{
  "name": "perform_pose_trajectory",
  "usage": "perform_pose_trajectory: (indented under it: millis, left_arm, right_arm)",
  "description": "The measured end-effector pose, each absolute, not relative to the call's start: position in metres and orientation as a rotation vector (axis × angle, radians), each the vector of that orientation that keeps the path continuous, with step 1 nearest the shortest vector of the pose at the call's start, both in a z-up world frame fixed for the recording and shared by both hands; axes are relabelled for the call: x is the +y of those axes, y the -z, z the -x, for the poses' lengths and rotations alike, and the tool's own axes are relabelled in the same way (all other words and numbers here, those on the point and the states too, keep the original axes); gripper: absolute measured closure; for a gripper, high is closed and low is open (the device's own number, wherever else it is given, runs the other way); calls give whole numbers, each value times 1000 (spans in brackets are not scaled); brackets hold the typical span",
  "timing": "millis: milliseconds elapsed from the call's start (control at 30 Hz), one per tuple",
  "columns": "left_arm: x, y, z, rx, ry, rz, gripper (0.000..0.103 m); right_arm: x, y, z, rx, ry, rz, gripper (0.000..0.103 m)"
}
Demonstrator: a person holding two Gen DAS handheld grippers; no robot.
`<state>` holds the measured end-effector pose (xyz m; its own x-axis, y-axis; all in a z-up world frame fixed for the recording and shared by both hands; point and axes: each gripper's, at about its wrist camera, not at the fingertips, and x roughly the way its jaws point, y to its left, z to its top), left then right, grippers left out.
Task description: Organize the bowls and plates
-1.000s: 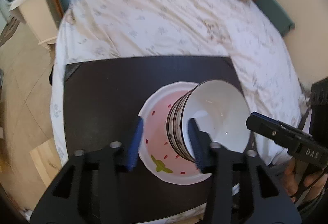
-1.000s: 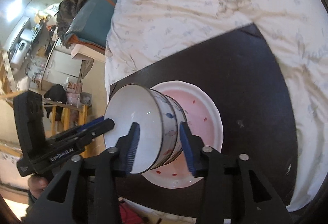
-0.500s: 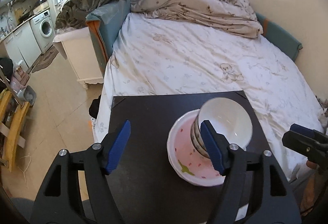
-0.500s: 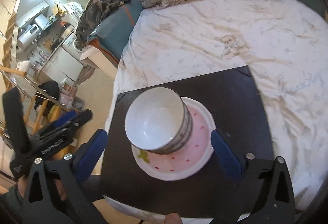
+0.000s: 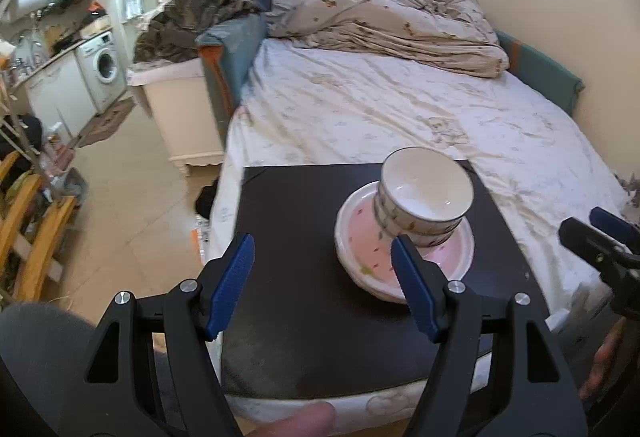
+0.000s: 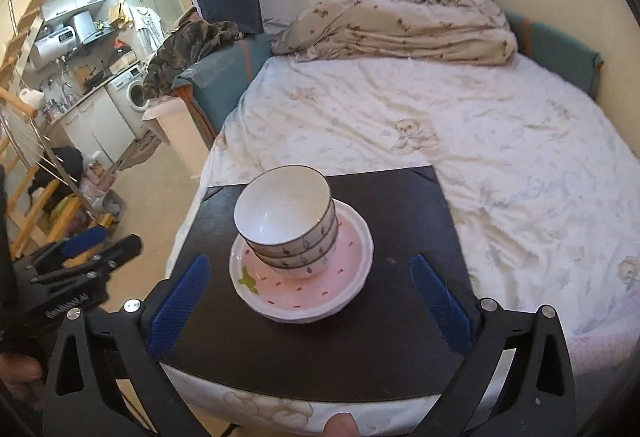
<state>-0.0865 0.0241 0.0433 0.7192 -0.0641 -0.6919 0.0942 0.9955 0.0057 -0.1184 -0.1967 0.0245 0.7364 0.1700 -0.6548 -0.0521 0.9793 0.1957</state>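
Observation:
A stack of white bowls with leaf patterns (image 6: 288, 221) stands on a pink-centred white plate (image 6: 316, 289), which lies on a black board (image 6: 384, 341) at the bed's near end. The stack also shows in the left wrist view (image 5: 424, 197), on the plate (image 5: 360, 237). My left gripper (image 5: 324, 277) is open and empty, pulled back over the board's near left part. My right gripper (image 6: 308, 301) is open and empty, pulled back with the plate between its spread fingers, not touching. Each gripper shows at the edge of the other's view.
The board (image 5: 296, 229) rests on a bed with a white sheet (image 6: 460, 125) and a crumpled duvet (image 6: 400, 21) at the far end. A white cabinet (image 5: 180, 117) and a kitchen area with a washing machine (image 5: 104, 69) lie to the left.
Both grippers let go of the bowl stack, opened wide and drew back and up from the plate. The bowls now stand on the plate.

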Motion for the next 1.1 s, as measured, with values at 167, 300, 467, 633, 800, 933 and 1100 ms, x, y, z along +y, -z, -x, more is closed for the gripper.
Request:
perform_pose_trajectory:
  millis: [167, 300, 467, 633, 800, 933, 1100]
  left_arm:
    - [30, -29, 103, 785, 73, -39, 34]
    - [33, -19, 101, 807, 56, -40, 21]
    - [31, -5, 94, 844, 71, -37, 1]
    - [26, 8, 86, 906, 83, -22, 0]
    - [22, 14, 87, 919, 87, -28, 0]
    - [21, 15, 86, 926, 93, -29, 0]
    - [22, 17, 85, 937, 90, -30, 0]
  right_arm:
    - [-188, -13, 137, 706, -124, -168, 0]
    - [-176, 6, 147, 700, -102, -152, 0]
    - [-168, 27, 140, 733, -41, -86, 0]
    - [-166, 31, 135, 718, -22, -68, 0]
    - [-168, 34, 136, 734, -21, -79, 0]
    - [-169, 34, 135, 738, -18, -79, 0]
    - [-170, 35, 132, 737, -13, -83, 0]
